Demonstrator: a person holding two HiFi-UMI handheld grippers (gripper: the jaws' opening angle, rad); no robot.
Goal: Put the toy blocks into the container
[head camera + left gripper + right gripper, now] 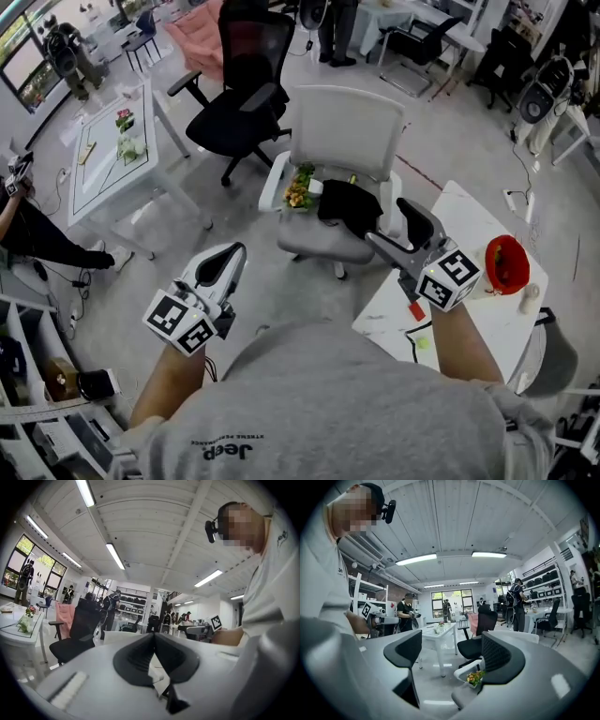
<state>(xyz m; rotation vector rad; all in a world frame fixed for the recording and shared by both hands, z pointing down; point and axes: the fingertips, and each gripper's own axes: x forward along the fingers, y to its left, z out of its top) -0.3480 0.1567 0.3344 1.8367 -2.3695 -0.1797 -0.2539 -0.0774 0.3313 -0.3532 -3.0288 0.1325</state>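
Your left gripper (234, 255), at 8 o'clock, has its jaws pressed together on nothing. Your right gripper (390, 225), at 3 o'clock, gapes wide and empty beside the white chair (347, 131).

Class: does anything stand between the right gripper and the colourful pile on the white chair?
Partly. A black bundle lies on the white chair's seat beside the colourful pile, on the right gripper's side. That gripper's own view shows the pile unobstructed past its open, empty jaws.
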